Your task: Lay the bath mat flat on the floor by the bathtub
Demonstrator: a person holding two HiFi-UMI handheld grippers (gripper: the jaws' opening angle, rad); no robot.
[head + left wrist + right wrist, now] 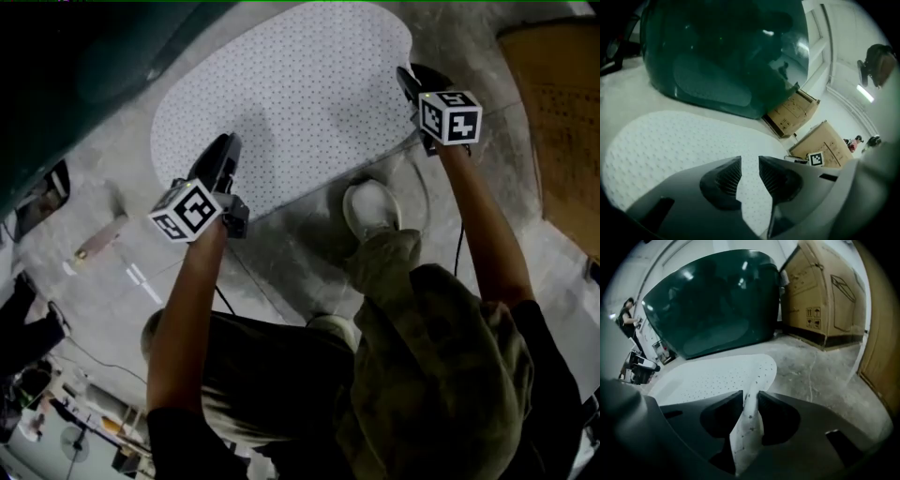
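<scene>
The white dotted bath mat (291,94) lies spread on the concrete floor beside the dark green bathtub (84,66). My left gripper (230,143) hovers over the mat's near left edge. In the left gripper view its jaws (750,161) stand apart with nothing between them, and the flat mat (670,140) shows through the gap. My right gripper (406,77) is at the mat's right end. In the right gripper view a raised fold of the mat (749,423) fills the gap of the right gripper (750,394), whose pads pinch it while the rest of the mat lies flat.
Cardboard boxes (562,122) stand at the right, close to the tub's end (825,291). The person's white shoe (370,208) rests just short of the mat's near edge. A small tool (98,239) lies on the floor at the left. Another person (628,315) stands far off.
</scene>
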